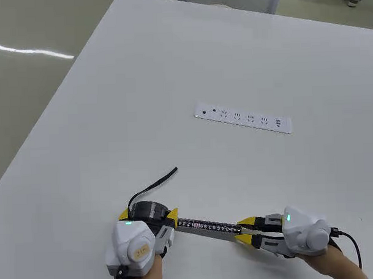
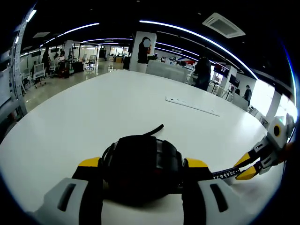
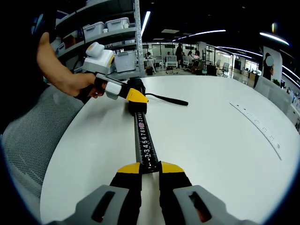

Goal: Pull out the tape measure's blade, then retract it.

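White bench (image 1: 172, 85) seen from above, with a white power strip (image 1: 243, 118) lying flat near its middle, its long side running left to right. The sockets sit in a single row, with two dark dots at the left end. A glossy pale floor (image 1: 31, 71) borders the bench on the left. Background: metal shelving (image 3: 136, 37) carrying lidded bins (image 3: 117, 23); a grey mesh surface (image 3: 28, 140), probably a chair back; strip ceiling lights (image 2: 187, 30); a ceiling vent (image 2: 223, 25); distant people (image 2: 203, 70) beyond the bench's far edge.

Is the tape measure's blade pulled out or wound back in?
Out: the blade runs from the tape measure case in the left claw to the right claw pinching its end.
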